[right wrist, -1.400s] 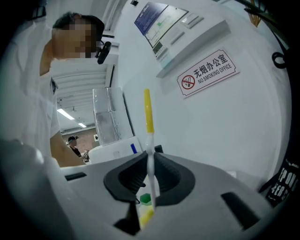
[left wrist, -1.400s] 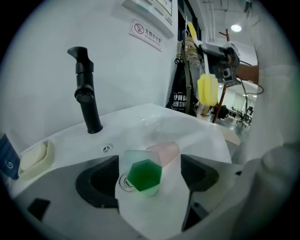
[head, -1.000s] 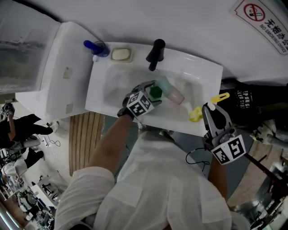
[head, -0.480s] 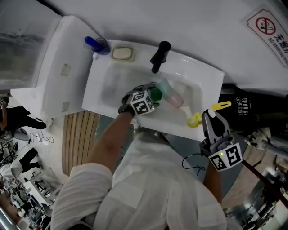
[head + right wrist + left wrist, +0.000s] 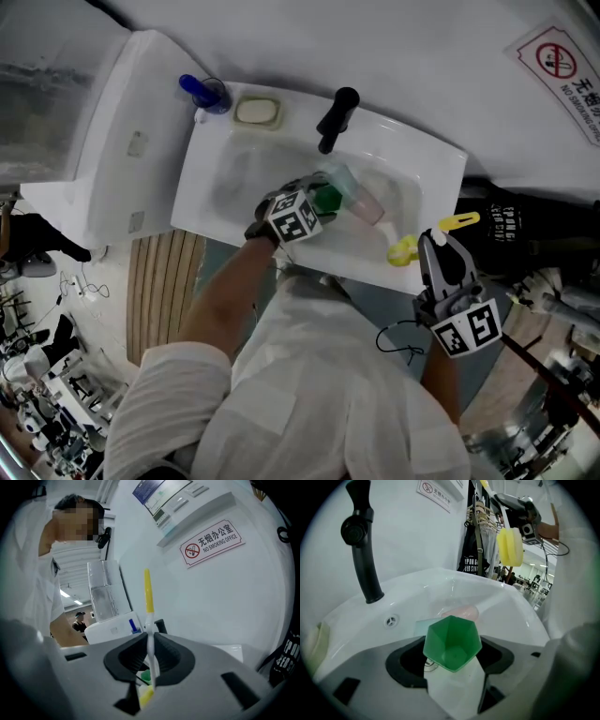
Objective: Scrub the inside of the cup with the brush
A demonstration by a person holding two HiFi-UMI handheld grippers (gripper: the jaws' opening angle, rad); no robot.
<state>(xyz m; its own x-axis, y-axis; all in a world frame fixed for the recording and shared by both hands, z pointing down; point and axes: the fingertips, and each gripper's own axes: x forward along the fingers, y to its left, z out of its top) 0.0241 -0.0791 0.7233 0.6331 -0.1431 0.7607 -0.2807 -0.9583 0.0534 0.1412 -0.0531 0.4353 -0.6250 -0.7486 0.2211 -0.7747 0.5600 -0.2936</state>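
Inside the sink [image 5: 234, 178] your left gripper [image 5: 452, 660] has just been closing snugly on the cup [image 5: 452, 641]; beside the sink your right gripper [image 5: 151, 663] pinches the brush [image 5: 148, 597], ready to scrub.

Left tool [image 5: 317, 200] jaws just closed in from wide open, now pinching green cup [image 5: 452, 641] between them

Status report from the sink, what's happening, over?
Left fingers have just been closing, now gripping the green cup. Right fingers clamp the brush, outside the cup. Pink cup lies just beyond it.
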